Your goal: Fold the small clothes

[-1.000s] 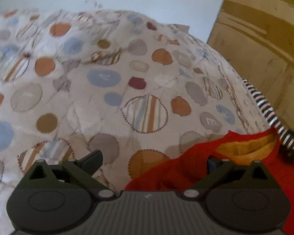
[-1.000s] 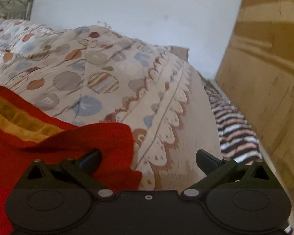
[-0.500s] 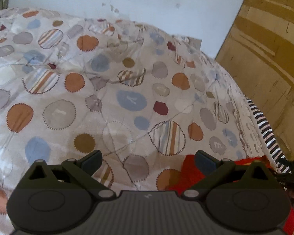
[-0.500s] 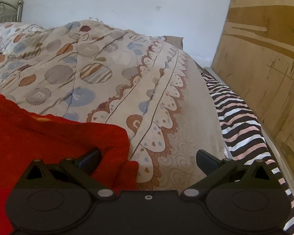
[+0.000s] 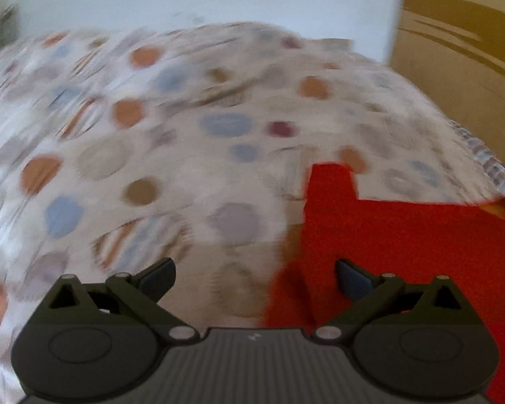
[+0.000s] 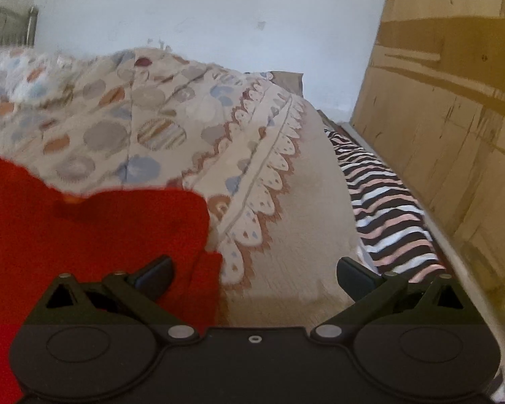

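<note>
A red garment point(image 5: 404, 235) lies flat on the dotted bedspread point(image 5: 151, 141), filling the lower right of the blurred left wrist view, with one sleeve sticking up at its top left. My left gripper point(image 5: 254, 274) is open and empty over the garment's left edge. In the right wrist view the red garment point(image 6: 94, 232) fills the lower left. My right gripper point(image 6: 254, 274) is open and empty over the garment's right edge, its left finger above the cloth.
The bedspread's scalloped border point(image 6: 262, 181) runs down the right side of the bed. A striped sheet point(image 6: 383, 202) lies beyond it, beside a wooden panel point(image 6: 454, 118). A white wall point(image 6: 202, 17) stands behind, with a metal bed frame point(image 6: 6, 27) at far left.
The left gripper has swung back over the red garment, which now shows more and lies flatter. The yellow inner lining no longer shows. The right gripper has shifted slightly.
</note>
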A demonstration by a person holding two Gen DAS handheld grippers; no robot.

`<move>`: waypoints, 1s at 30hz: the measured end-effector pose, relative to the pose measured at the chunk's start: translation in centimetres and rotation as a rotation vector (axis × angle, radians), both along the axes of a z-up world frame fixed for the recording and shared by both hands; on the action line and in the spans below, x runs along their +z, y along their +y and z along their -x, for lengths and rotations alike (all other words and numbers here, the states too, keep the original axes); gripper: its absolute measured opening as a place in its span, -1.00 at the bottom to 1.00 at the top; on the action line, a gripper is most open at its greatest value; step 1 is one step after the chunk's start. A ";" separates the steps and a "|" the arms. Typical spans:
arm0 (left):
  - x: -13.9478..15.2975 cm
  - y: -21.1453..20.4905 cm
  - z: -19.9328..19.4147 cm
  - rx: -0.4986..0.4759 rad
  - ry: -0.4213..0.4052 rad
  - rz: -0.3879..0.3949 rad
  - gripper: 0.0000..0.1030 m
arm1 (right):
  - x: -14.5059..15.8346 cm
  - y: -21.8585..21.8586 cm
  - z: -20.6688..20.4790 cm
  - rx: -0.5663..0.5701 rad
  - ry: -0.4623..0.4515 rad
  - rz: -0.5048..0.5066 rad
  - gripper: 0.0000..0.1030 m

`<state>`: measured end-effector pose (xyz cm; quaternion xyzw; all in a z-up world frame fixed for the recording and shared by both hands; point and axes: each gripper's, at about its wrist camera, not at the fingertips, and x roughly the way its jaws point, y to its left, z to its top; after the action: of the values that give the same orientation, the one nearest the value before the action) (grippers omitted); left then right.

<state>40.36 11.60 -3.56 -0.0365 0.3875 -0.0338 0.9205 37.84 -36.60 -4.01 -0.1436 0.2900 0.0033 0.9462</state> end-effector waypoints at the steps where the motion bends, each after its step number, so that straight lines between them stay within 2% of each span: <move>1: -0.3 0.9 -0.2 0.027 0.005 0.034 0.99 | -0.3 0.0 0.4 -0.004 -0.006 0.008 0.99; 3: -0.9 2.7 -0.5 0.074 0.022 0.103 0.99 | -0.8 -0.3 1.0 -0.028 -0.023 -0.001 0.99; 7: -1.1 4.4 0.0 0.124 0.045 0.138 0.99 | -1.3 -1.4 1.6 -0.074 -0.025 -0.089 0.99; 10: -0.2 4.7 1.7 0.117 0.014 0.177 0.99 | -0.7 -1.9 2.5 -0.091 -0.030 -0.119 0.99; 13: 1.2 4.5 3.8 0.128 -0.037 0.156 0.99 | 0.7 -1.7 4.0 -0.084 -0.061 -0.115 0.99; 18: 3.5 2.8 8.2 0.156 -0.070 0.119 0.99 | 3.7 0.1 7.3 -0.023 -0.131 -0.148 0.99; 23: 4.2 2.3 14.0 0.151 -0.072 0.205 0.99 | 5.1 4.4 10.5 0.102 -0.152 -0.189 0.99; 30: 2.6 2.8 20.8 0.223 -0.056 0.286 0.99 | 4.2 10.3 13.2 0.214 -0.160 -0.209 0.99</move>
<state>19.59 14.39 -0.95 -0.2089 0.3465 0.0125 0.9144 24.61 -26.34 0.21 -0.0745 0.1951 0.1229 0.9702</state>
